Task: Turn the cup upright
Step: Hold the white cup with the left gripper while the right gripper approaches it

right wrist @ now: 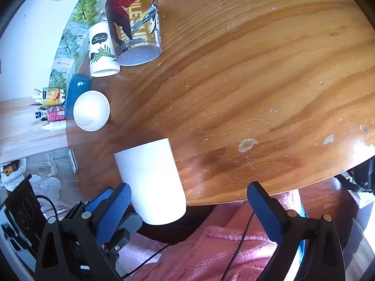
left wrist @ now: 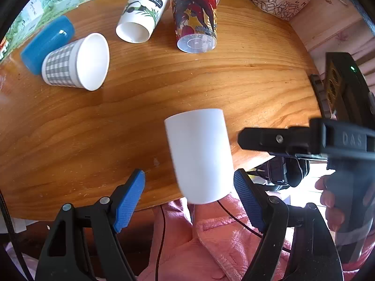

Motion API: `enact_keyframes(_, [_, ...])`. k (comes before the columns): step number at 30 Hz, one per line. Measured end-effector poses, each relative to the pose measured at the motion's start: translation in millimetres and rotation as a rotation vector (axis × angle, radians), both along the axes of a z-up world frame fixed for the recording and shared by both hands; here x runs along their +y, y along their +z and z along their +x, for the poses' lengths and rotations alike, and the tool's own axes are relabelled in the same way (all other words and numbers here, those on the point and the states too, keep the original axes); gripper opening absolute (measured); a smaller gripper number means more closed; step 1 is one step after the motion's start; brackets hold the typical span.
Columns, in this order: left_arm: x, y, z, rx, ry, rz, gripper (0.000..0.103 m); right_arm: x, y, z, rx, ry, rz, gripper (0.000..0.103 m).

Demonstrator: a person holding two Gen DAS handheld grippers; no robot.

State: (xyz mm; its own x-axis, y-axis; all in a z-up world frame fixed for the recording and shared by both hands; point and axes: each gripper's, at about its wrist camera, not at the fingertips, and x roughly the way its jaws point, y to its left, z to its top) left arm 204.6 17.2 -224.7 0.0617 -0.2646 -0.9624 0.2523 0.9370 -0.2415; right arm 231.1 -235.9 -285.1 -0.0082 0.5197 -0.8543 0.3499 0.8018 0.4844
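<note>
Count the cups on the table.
5: plain white cup at the near edge, checked cup and blue cup left, panda cup and red printed cup far. Others may be hidden.

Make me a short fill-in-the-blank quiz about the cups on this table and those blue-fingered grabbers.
1. The plain white cup stands at the edge of the round ____ table.
2. The fingers of the left hand-held gripper are padded in ____.
3. The checked paper cup lies on its ____.
4. Behind it lies a solid ____ cup.

Missing words: wooden; blue; side; blue
</note>
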Motion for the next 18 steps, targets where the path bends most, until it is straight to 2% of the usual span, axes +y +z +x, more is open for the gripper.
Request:
enact_keyframes(7, [11.9,5.1,-9.5,-0.015,-0.005,0.008,0.081,15.1,-2.6,3.0,-0.014,-0.011,0.017,0.100])
enact_keyframes(18, [31.6,3.8,-13.0,-0.051,0.060,0.012,0.081,49.6,-11.3,13.1,-0.016,0.032,0.016,0.100])
